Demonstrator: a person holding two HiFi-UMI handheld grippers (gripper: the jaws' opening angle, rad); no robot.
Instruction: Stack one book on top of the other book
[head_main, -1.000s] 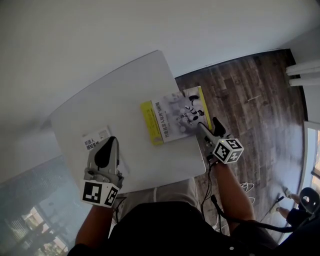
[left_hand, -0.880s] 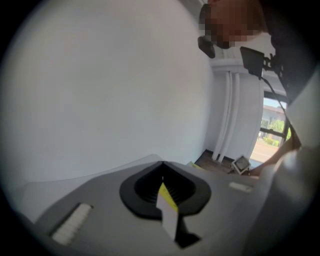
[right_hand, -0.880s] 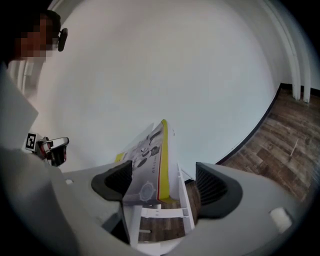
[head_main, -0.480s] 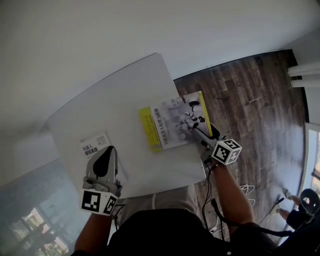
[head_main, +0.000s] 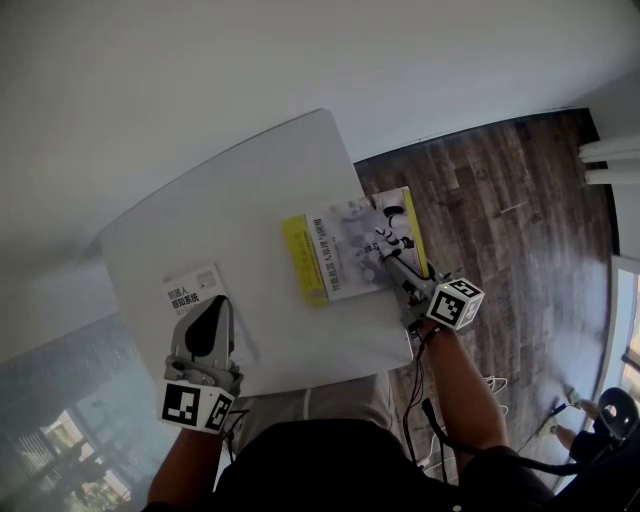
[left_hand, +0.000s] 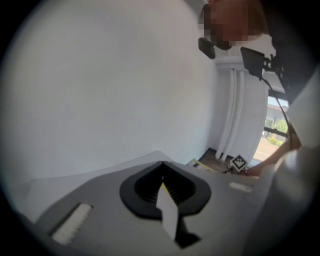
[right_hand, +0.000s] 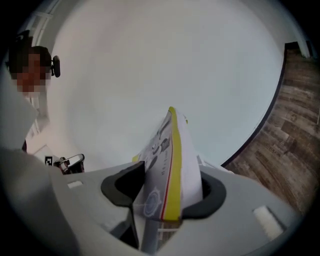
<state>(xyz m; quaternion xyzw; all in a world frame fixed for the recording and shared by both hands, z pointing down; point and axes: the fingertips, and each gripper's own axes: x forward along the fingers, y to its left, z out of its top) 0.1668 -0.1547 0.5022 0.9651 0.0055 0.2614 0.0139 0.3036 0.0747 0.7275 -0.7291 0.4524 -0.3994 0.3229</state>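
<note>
**Right jaws closing on yellow book**

The right gripper's (right_hand: 165, 197) jaws are closing on a corner of the yellow book (head_main: 345, 255) at the bench's (head_main: 230, 200) right edge, so the lift looks near. The left gripper's (head_main: 207, 318) jaws pinch a thin white edge, apparently the white book (head_main: 190, 287), near the bench's front-left.

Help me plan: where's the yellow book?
Head view, right of centre: yellow book at the table's right edge, between the right gripper's closing jaws.

Head view overhead; right gripper view hugs book (head_main: 330, 255).
</note>
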